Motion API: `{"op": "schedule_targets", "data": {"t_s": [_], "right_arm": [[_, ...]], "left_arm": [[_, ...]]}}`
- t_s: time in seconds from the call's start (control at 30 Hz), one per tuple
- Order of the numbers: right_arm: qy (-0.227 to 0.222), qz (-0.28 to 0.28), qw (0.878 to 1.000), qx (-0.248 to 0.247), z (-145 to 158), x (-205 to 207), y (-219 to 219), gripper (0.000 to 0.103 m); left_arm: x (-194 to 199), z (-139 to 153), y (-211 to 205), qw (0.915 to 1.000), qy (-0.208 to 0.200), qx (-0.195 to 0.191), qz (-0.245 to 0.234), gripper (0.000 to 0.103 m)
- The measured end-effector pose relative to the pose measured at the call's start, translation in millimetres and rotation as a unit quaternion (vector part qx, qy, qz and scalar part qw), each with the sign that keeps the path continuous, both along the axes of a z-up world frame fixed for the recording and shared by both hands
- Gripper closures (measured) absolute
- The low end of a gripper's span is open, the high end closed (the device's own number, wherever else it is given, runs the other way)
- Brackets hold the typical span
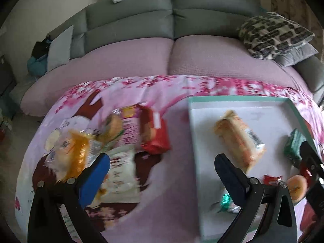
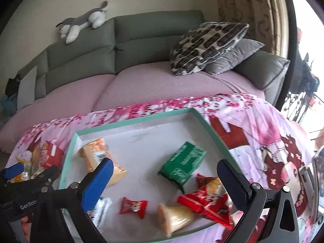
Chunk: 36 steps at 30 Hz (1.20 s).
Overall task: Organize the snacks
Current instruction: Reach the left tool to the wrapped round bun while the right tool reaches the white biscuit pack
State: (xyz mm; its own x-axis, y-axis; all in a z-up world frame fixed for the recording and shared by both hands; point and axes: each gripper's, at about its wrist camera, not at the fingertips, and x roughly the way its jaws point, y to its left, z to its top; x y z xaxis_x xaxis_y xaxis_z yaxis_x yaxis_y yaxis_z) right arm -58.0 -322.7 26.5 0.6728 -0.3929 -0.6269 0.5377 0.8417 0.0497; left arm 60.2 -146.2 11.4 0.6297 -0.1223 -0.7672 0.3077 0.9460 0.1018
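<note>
Left wrist view: the snack pile sits left on the pink cloth, the left gripper wide open and empty. Bare cloth, then the teal-rimmed tray — the right gripper gapes above its snacks.

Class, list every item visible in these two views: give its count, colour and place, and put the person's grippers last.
Tray: 1, teal rim, white floor, on the cloth.
Green packet: 1, in the tray.
Orange packet: 1, in the tray.
Small red candy: 1, in the tray.
Red packet: 1, on the cloth outside the tray.
Floral cloth: 1, pink.
Sofa: 1, grey.
Plush toy: 1, grey-white, on the sofa back.
Left gripper: open, empty.
Right gripper: open, empty.
</note>
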Motion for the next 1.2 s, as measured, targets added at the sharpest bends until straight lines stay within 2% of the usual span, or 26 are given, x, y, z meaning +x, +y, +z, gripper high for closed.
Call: {"op": "schedule_targets", "data": {"t_s": [0.27,0.67,0.87,1.2], "right_arm": [[-0.002,0.035,0.999,0.008,-2.7,17.9,31.1,0.000],[0.004,0.097,0.995,0.015,-10.4,50.2,94.0,0.000],[0.008,0.126,0.992,0.026,-16.6,65.0,124.7,0.000],[0.015,0.184,0.982,0.039,-27.3,86.1,181.6,0.000]], "left_arm": [[7.7,12.5,58.4,0.9975,-0.017,-0.019,0.066,0.000],[18.6,15.5,158.4,0.9838,-0.021,-0.044,0.173,0.000],[21.0,13.4,196.9,0.9767,-0.019,-0.053,0.207,0.000],[24.1,10.8,239.9,0.9687,-0.020,-0.067,0.238,0.000]]}}
